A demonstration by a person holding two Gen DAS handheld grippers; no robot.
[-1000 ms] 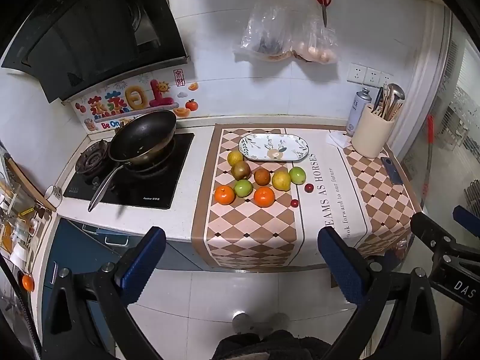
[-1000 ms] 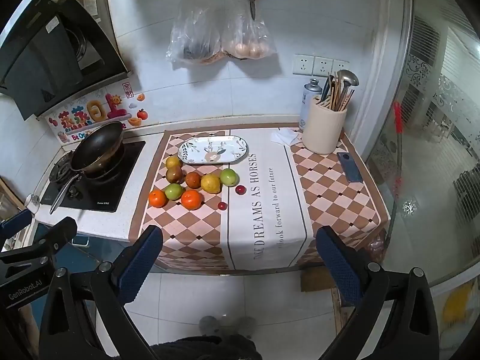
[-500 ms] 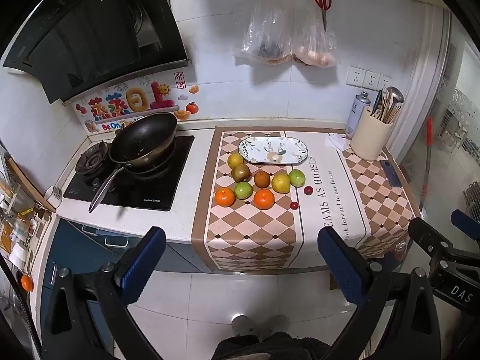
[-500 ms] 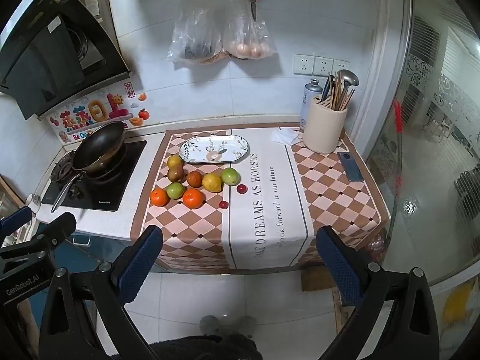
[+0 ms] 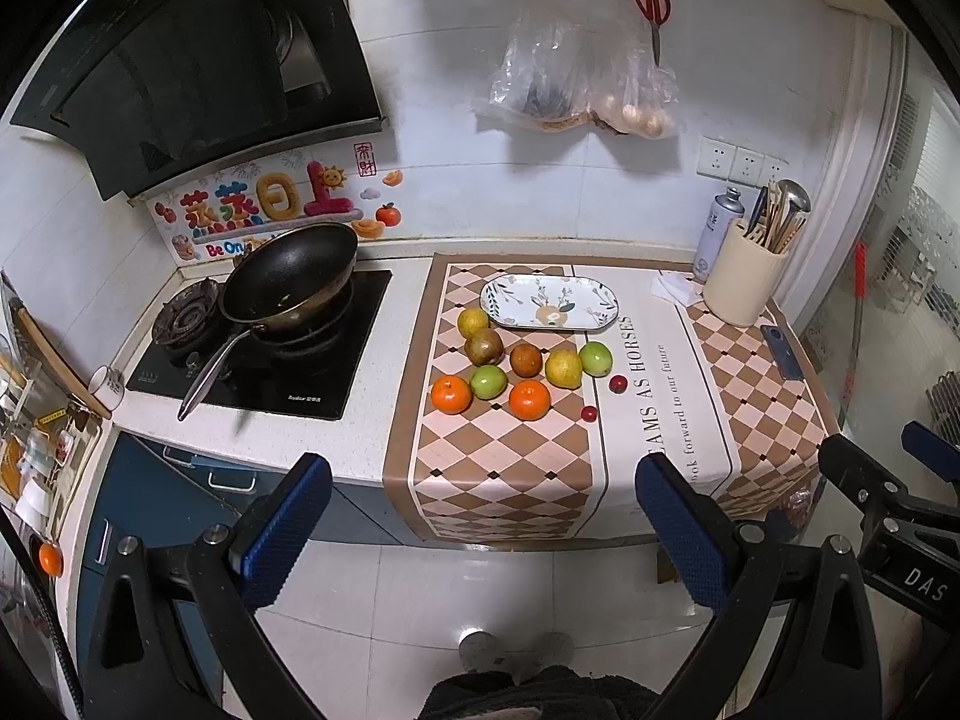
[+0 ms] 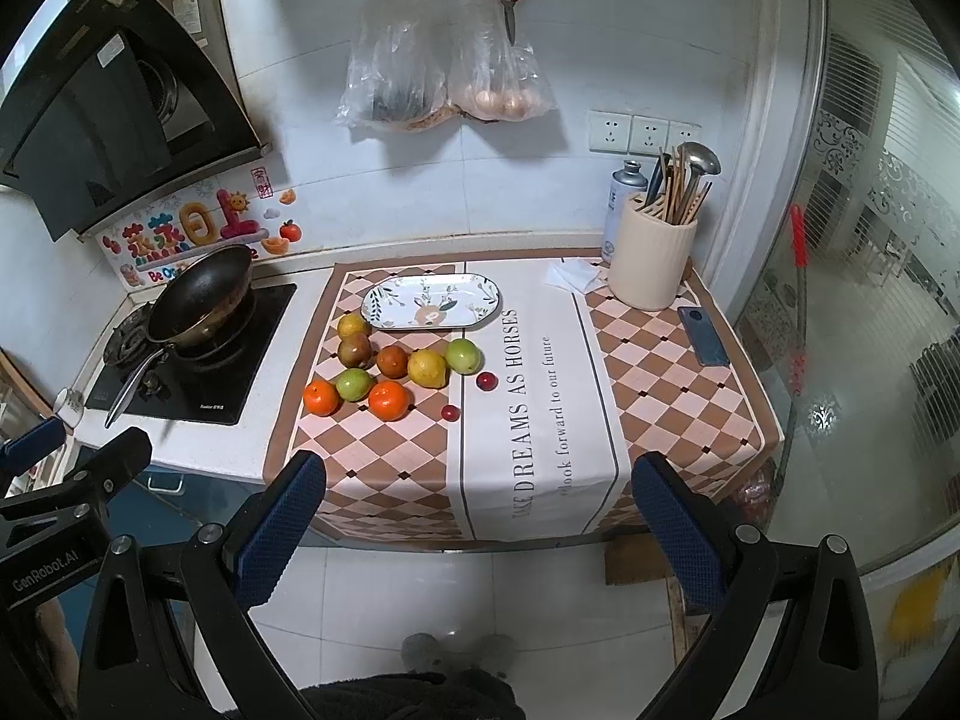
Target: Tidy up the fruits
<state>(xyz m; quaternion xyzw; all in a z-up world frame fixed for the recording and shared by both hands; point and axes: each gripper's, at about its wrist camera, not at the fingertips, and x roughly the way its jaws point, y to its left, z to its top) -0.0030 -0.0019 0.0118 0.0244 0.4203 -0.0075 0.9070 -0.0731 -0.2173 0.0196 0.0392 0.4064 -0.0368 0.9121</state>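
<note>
Fingers [image 5: 288,522] spread, short of checkered cloth [image 5: 498,468] on kitchen counter [image 5: 384,276].

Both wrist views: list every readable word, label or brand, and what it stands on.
"DREAMS AS HORSES" and "look forward to our future": table runner.
"GenRobot.AI": left gripper.
"DAS": right gripper.
"Be On": wall sticker, with large Chinese characters.
Hob brand and spray can label: too small to read.

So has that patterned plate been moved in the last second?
No. The plate lies just behind the fruit cluster on the checked cloth, as before; only the cameras shifted slightly.
</note>
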